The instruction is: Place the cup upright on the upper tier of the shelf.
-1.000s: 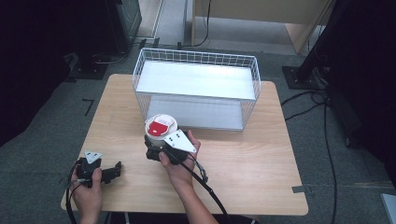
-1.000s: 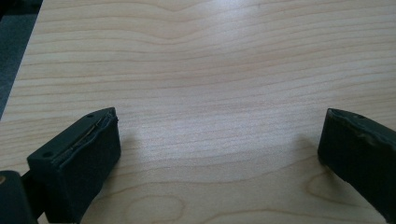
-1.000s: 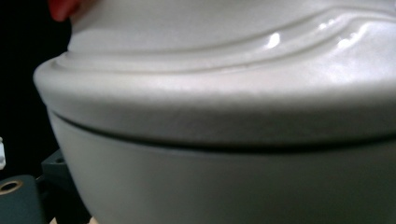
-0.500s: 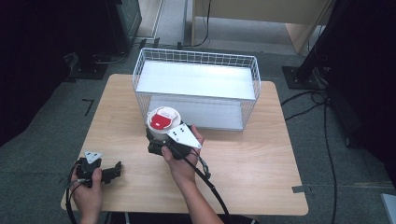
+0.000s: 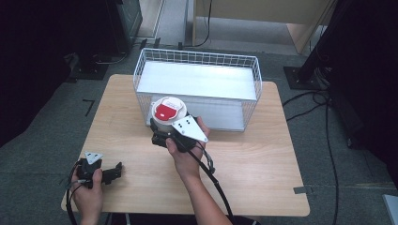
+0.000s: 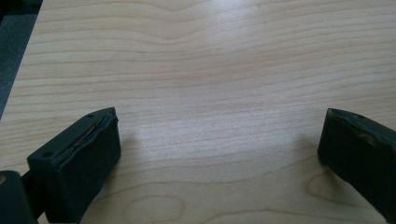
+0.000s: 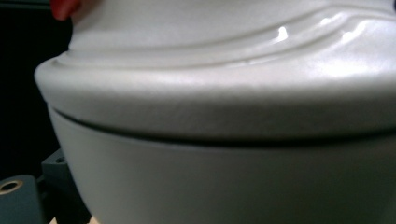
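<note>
We see the right gripper [image 5: 162, 131] holding a white cup [image 5: 166, 115] with a red-and-white lid, raised in front of the wire basket [image 5: 197, 58] near its left end. The cup's top sits level with the basket's front wall; whether the cup touches the wire we cannot tell from above. In the right gripper view the cup [image 7: 224, 116] is pressed close to the camera, its lid rim overhanging the body, and the fingers are hidden behind it, so we take the grip to be clenched on the cup. The left gripper [image 5: 115, 171] rests on the bench [image 5: 263, 159] at its near left corner, well apart from the cup. In the left gripper view its fingers [image 6: 79, 158] stand released, wide apart, with bare wood between them.
</note>
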